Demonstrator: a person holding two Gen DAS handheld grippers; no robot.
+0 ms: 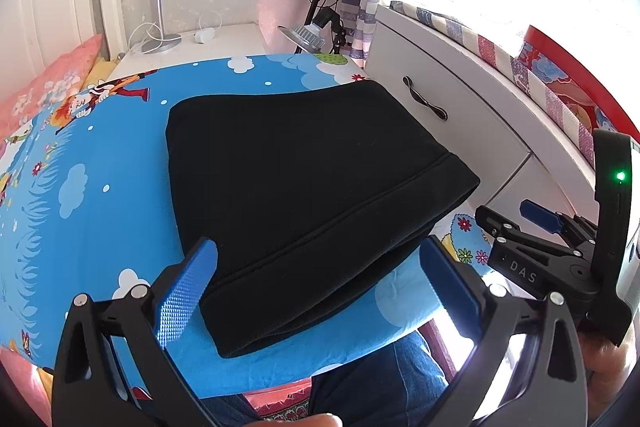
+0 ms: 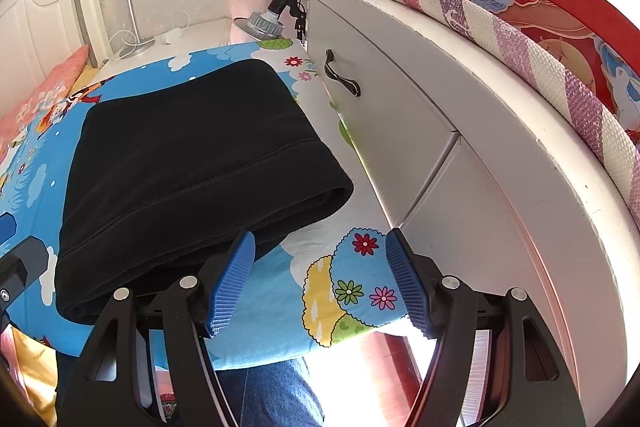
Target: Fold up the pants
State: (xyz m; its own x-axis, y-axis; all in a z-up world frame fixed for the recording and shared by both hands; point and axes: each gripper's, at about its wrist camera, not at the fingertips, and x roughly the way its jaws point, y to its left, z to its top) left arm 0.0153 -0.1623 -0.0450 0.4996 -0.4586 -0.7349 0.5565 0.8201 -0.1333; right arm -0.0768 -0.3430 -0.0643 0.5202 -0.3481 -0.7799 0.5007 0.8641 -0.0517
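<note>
The black pants [image 1: 304,183] lie folded into a thick rectangle on the blue cartoon-print sheet [image 1: 100,187]. They also show in the right wrist view [image 2: 192,163]. My left gripper [image 1: 320,279] is open and empty, its blue pads either side of the fold's near edge, just above it. My right gripper [image 2: 320,279] is open and empty, over the sheet [image 2: 280,291] beside the fold's near right corner. The right gripper also shows in the left wrist view [image 1: 536,223], to the right of the pants.
A white drawer cabinet [image 2: 400,131] with a dark handle [image 2: 340,75] stands close along the right of the bed. A nightstand [image 1: 192,47] with a lamp and cables sits at the back. A pink pillow [image 1: 44,91] lies far left. My jeans-clad legs [image 2: 276,391] are below.
</note>
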